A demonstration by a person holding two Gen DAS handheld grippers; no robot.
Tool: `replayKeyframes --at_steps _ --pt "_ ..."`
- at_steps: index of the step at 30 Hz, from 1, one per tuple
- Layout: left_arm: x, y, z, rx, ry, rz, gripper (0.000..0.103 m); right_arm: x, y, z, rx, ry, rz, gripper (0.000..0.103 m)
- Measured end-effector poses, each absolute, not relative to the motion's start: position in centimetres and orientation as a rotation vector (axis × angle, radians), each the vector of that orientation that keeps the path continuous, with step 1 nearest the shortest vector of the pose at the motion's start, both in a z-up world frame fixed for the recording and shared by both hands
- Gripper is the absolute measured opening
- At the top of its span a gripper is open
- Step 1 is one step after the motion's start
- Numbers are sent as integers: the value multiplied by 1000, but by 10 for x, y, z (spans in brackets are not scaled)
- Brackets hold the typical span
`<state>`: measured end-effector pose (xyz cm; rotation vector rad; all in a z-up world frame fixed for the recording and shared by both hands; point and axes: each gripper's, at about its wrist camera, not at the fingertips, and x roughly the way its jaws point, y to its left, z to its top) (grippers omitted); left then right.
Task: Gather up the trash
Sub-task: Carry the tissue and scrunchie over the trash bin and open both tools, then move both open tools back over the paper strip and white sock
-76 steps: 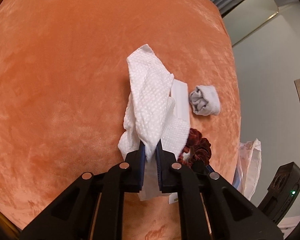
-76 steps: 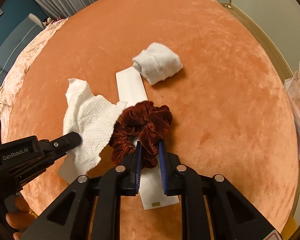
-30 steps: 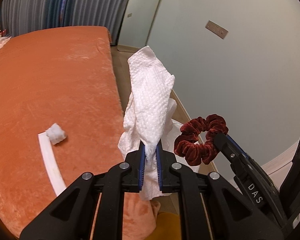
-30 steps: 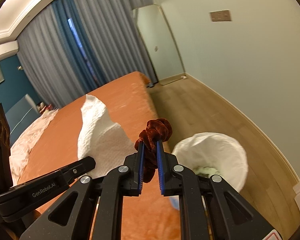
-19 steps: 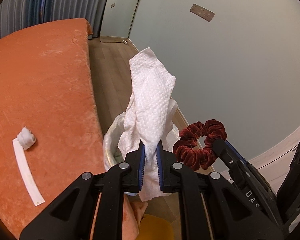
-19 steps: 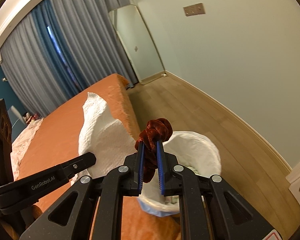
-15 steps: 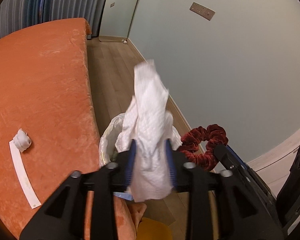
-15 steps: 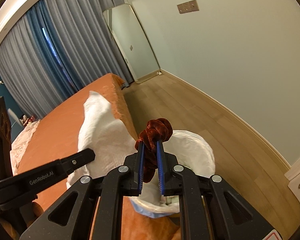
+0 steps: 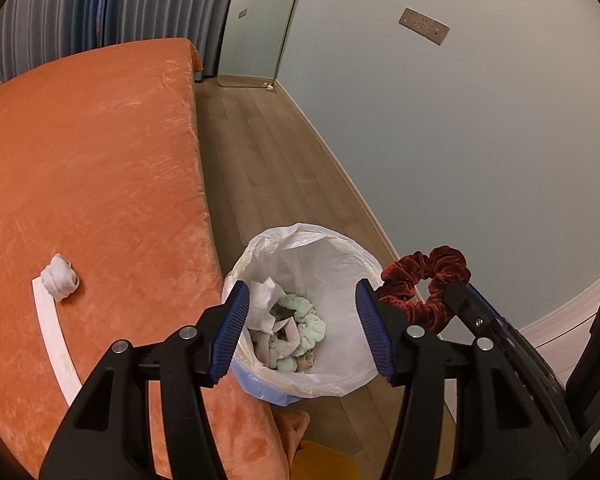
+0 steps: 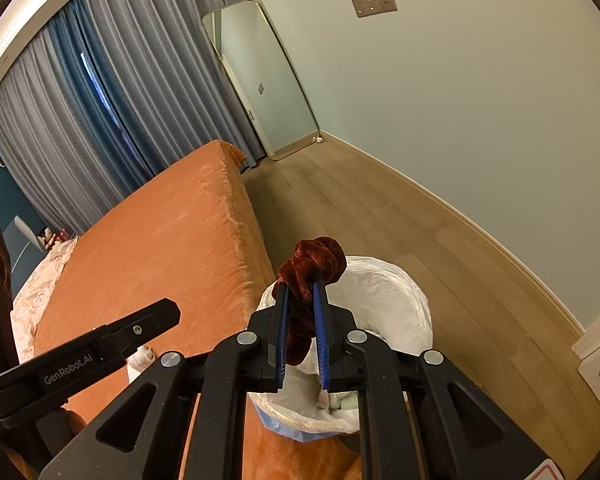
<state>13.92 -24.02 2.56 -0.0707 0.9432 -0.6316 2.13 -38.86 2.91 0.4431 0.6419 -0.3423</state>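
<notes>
The left gripper [image 9: 302,330] is spread wide with nothing in it, hanging right over the bin [image 9: 342,388], so you look straight down between its fingers into the liner at crumpled paper and some pale green fluffy stuff. The right gripper [image 10: 300,334] is pinched tight on the scrunchie [image 10: 314,266], with most of the loop sticking up and forward past the fingertips.

What matters here: in the right wrist view the bin [image 10: 396,292] sits just ahead of and below those fingertips, rim partly hidden under the fingers. From the left wrist view the scrunchie [image 9: 424,280] looks like it's hanging at or slightly outside the right side of the rim, not clearly over the opening. My guess is it needs a small nudge toward the left gripper before letting go, or it could catch the rim.

Further off on the bed [image 9: 100,168], a sock ball [image 9: 61,278] and a white strip [image 9: 54,338] are waiting, closer to the left gripper.
</notes>
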Motion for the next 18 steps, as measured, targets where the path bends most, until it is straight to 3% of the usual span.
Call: replayKeyframes --at_steps 18 --pt "148 -197 21 -125 949 -558 58 43 -365 34 396 669 -311 31"
